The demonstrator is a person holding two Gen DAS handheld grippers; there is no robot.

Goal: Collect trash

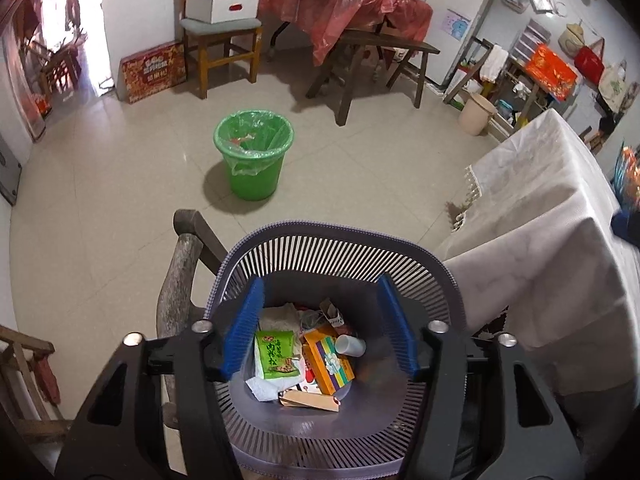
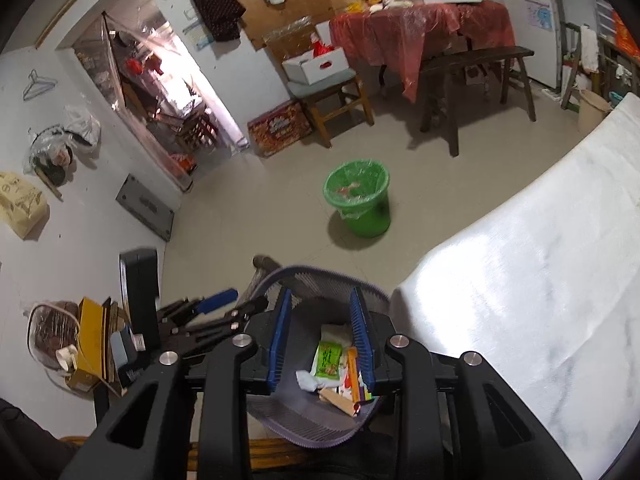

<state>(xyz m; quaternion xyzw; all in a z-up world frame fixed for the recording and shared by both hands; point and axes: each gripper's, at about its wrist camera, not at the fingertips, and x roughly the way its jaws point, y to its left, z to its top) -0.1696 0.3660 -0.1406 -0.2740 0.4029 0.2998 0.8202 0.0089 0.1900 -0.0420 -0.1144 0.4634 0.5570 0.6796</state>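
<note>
Trash lying heaped in the grey slatted wastebasket point(image 1: 336, 248) at near centre: green snack packet point(image 1: 278, 354), orange carton point(image 1: 328, 360), white paper cup point(image 1: 350, 346), crumpled tissue point(image 1: 264, 388), brown paper sleeve point(image 1: 310, 400). Hovering above it, left tool point(image 1: 320, 328) standing wide, blue pads framing the heap, nothing gripped, probably lining up for a pick. Pointing down into the same basket, right tool point(image 2: 322, 342) set narrower, also empty. Waiting far across the tiled floor point(image 1: 120, 208), green lined bin point(image 1: 253, 152), likely the drop point. Draping at right, white cloth point(image 1: 540, 216) over a bench.
</note>
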